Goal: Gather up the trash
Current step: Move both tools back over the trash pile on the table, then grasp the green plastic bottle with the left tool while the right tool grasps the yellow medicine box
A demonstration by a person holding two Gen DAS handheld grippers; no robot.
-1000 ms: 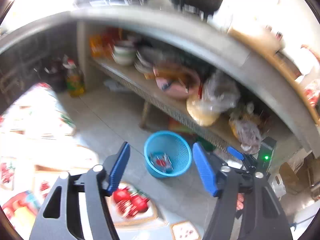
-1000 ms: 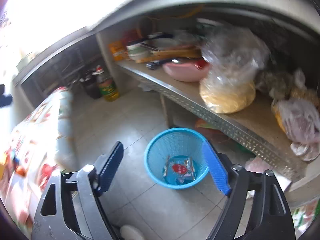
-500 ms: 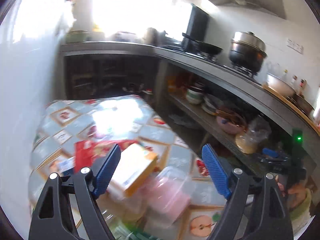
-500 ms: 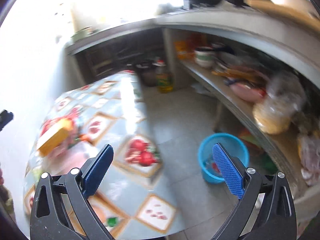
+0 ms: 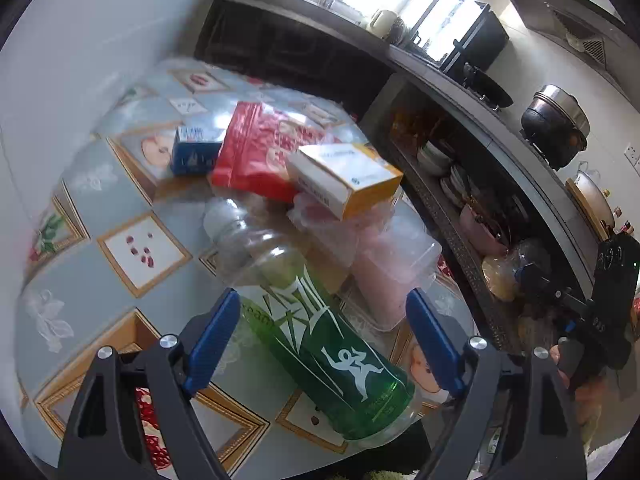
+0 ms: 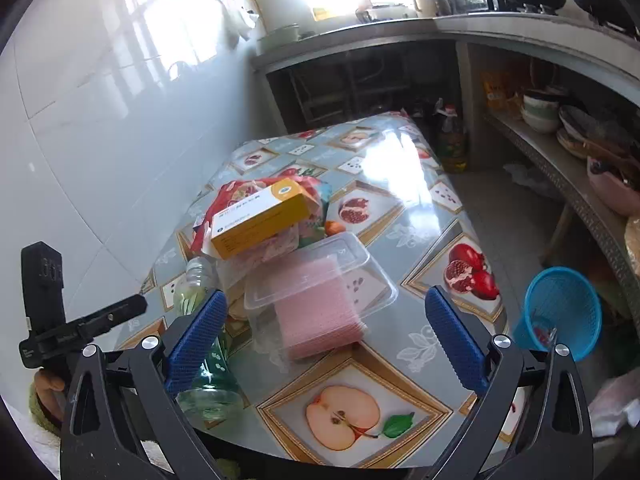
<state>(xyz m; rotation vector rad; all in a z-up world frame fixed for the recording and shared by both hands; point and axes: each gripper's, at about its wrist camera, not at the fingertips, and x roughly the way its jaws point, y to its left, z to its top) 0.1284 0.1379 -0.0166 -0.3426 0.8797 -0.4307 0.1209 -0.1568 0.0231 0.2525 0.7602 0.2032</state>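
Trash is piled on a table with a fruit-print cloth [image 5: 144, 256]. A green plastic bottle [image 5: 332, 344] lies on its side, under and between the fingers of my left gripper [image 5: 324, 332], which is open and not touching it. Behind it are a clear tub with pink sheets [image 5: 392, 272], a yellow and white box [image 5: 344, 176], a red bag [image 5: 248, 152] and a blue carton [image 5: 192, 152]. My right gripper [image 6: 326, 320] is open and empty over the clear tub [image 6: 320, 292]. The box [image 6: 260, 216] and the bottle [image 6: 208, 388] lie to its left.
A blue mesh basket [image 6: 560, 312] with a red wrapper inside stands on the floor right of the table. A counter with pots [image 5: 556, 120] and a shelf of bowls [image 6: 540, 112] run along the right. A white tiled wall [image 6: 100, 120] borders the table's left side.
Both views have swung from the blue basket on the floor over to the table and its pile of trash. Both grippers' jaws stand a little wider than before and hold nothing.
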